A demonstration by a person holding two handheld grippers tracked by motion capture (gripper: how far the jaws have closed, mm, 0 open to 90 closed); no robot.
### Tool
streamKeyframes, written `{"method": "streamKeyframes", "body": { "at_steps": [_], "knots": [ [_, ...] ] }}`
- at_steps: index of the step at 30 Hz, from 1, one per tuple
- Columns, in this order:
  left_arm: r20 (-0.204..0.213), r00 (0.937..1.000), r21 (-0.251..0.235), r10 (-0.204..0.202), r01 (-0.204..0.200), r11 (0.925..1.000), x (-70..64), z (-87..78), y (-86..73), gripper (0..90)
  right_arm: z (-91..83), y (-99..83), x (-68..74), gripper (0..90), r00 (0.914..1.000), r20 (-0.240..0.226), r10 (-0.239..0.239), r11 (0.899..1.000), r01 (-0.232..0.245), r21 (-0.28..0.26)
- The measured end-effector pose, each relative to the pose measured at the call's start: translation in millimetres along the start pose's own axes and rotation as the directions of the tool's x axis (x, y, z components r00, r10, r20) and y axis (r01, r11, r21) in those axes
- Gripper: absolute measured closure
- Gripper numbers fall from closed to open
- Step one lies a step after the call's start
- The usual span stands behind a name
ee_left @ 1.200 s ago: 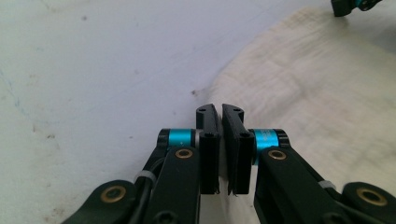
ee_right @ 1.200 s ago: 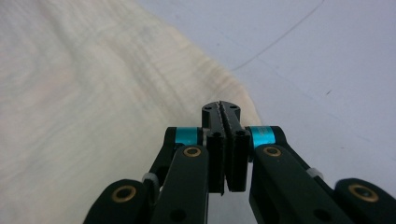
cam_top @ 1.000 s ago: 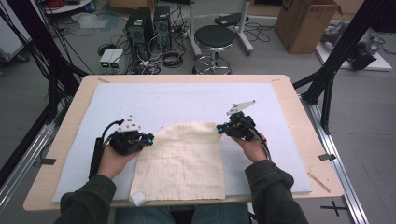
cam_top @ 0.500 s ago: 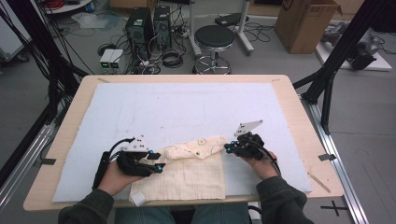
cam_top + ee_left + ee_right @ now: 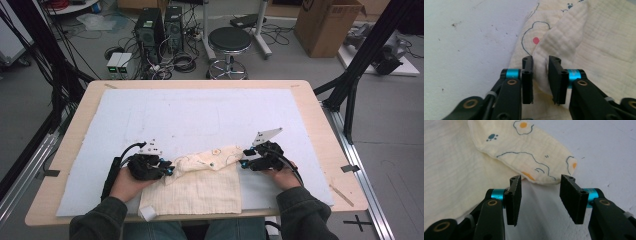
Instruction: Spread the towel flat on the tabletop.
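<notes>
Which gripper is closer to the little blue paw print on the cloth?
Right. The right gripper sits open just below the folded edge carrying the paw print. The left gripper pinches the cloth at the fold's far end.

Left black two-jaw handheld gripper [image 5: 540,82]: flat rectangular matte-black jaw pads, each on a cyan anodised collar, black link arms with brass-coloured pivot bushings (one per link, more at the base). Small screw holes in the pad edges. Right black two-jaw handheld gripper [image 5: 541,200]: same build, same cyan collars and brass bushings. High view: each unit is a bulky black body with cyan accents at the front; grey three-cornered plate on top, thick black cable trailing back. Person wears dark olive-grey long sleeves [image 5: 305,217], blue jeans.
</notes>
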State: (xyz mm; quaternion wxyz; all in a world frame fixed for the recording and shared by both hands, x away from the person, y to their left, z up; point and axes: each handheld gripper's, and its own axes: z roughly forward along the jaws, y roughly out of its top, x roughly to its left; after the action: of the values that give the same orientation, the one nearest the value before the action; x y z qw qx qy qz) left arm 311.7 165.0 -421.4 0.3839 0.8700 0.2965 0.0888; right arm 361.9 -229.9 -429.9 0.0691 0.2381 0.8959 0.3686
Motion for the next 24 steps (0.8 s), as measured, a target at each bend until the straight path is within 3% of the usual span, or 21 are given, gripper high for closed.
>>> {"method": "streamKeyframes", "body": {
  "at_steps": [3, 6, 11, 14, 16, 19, 24],
  "knots": [
    [-0.009, 1.0000, -0.024, 0.000, 0.000, 0.9997, 1.7, -3.2, 0.0, 83.2, 4.3, 2.2, -0.2, 51.9, 0.9995, 0.016, -0.027, 1.000, 0.027, -0.013],
    [-0.022, 0.9997, -0.040, -0.012, 0.011, 0.9991, 5.6, -7.3, 0.8, 84.5, 8.1, 5.3, -3.1, 53.6, 0.9978, 0.046, -0.048, 0.999, 0.049, -0.021],
    [-0.044, 0.9984, -0.084, -0.034, 0.030, 0.9960, 13.9, -16.9, 5.3, 85.0, 9.9, 7.7, -10.8, 54.2, 0.9993, 0.027, -0.027, 0.998, 0.028, -0.052],
    [-0.058, 0.9970, -0.088, -0.052, 0.046, 0.9951, 19.5, -18.7, 6.0, 85.0, 11.0, 5.9, -13.1, 54.7, 0.9996, 0.011, -0.024, 0.999, 0.025, -0.033],
    [-0.062, 0.9961, -0.097, -0.064, 0.057, 0.9937, 21.7, -18.7, 6.1, 85.1, 12.7, 5.4, -13.7, 62.1, 0.9997, -0.002, -0.024, 0.999, 0.024, -0.025],
    [-0.083, 0.9951, -0.089, -0.055, 0.048, 0.9949, 23.1, -17.7, 5.5, 85.0, 16.6, 5.7, -13.7, 81.5, 0.9995, -0.016, -0.028, 0.999, 0.028, -0.015],
    [-0.086, 0.9938, -0.102, -0.071, 0.062, 0.9929, 31.6, -18.1, 6.4, 85.1, 11.0, 11.8, -13.4, 85.0, 0.9990, -0.045, -0.002, 1.000, 0.002, -0.003]
  ]
}}
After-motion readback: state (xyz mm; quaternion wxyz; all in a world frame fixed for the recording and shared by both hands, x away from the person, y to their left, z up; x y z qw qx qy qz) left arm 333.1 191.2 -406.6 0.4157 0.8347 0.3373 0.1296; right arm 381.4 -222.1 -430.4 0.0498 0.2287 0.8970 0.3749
